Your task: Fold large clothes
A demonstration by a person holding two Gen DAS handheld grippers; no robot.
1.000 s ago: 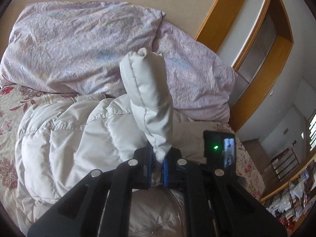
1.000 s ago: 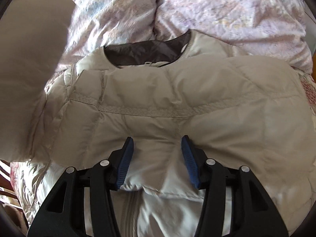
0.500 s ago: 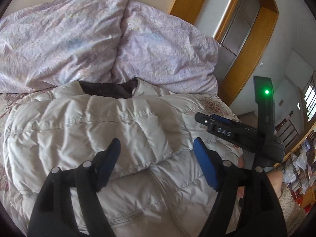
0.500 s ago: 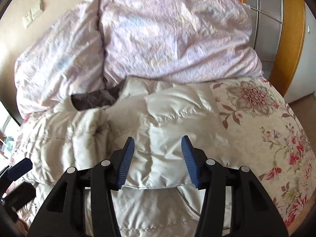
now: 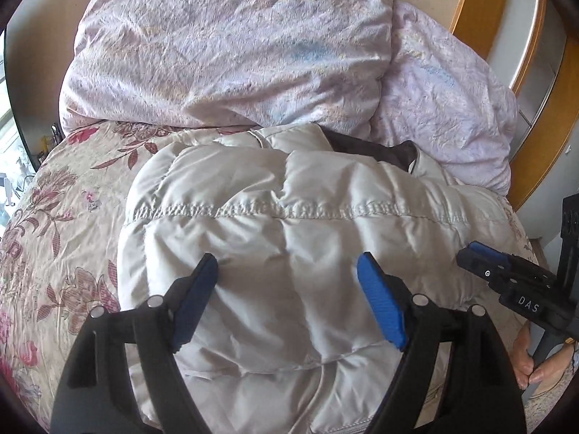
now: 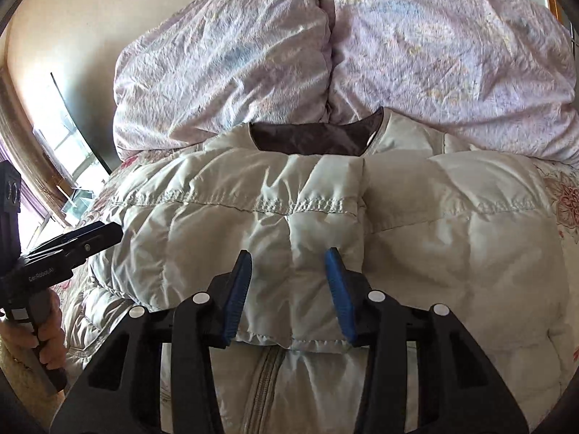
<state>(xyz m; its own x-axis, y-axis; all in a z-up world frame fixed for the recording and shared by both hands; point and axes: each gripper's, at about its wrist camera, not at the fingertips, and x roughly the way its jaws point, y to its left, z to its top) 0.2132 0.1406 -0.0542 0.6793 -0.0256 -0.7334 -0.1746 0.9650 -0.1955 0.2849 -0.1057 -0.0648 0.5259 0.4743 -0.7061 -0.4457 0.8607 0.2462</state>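
The pale quilted jacket (image 5: 289, 238) lies flat on the bed (image 5: 61, 217), its dark-lined collar (image 6: 311, 137) toward the two lilac pillows (image 5: 231, 43) at the head. One sleeve (image 6: 289, 224) is folded across the chest, its cuff edge just above the zip (image 6: 264, 369) near you. By the look of it you are in the sleeve-folding step, with this sleeve laid in and the body not yet doubled over.

Your left tongs (image 5: 289, 300) are spread wide over the near left part of the jacket and pinch nothing; their jaws have just been opening, and only the fabric surface lies below them. Your right tongs (image 6: 289, 289) stand half spread over the folded sleeve's end; their jaws have just been closing, with the cuff between the blue pads (image 6: 340, 296). I cannot tell whether the pads press it yet.

Next, judge whether the sleeve sits square. If so, you likely need to take the far sleeve or side panel, on the right in the right wrist view, and bring it over the middle. The padding is slippery and springy, so bite a thick fold.
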